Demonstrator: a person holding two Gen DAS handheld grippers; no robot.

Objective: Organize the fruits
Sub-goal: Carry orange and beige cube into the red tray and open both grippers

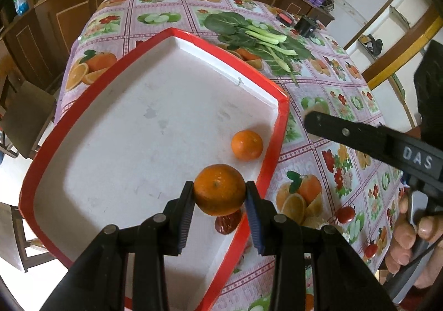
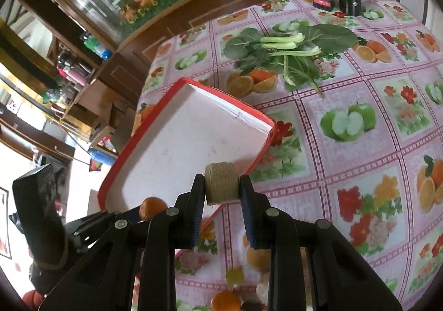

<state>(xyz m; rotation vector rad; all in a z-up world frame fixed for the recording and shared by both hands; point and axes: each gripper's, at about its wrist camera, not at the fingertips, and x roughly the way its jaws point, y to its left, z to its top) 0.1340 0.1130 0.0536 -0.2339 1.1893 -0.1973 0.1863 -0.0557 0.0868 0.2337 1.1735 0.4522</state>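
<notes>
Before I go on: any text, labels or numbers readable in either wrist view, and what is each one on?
"DAS": pale raised letters on the black plastic body of the right gripper, seen in the left wrist view.
Unreadable: the glowing display on the small red and black device at the far end of the table; too small and blurred.
Nothing else: the fruit-print pink tablecloth shows only pictures, and the red-rimmed white tray bears no lettering.

Left hand-held gripper [image 1: 218,194] clamps orange [image 1: 219,189] over tray [image 1: 277,142].
</notes>
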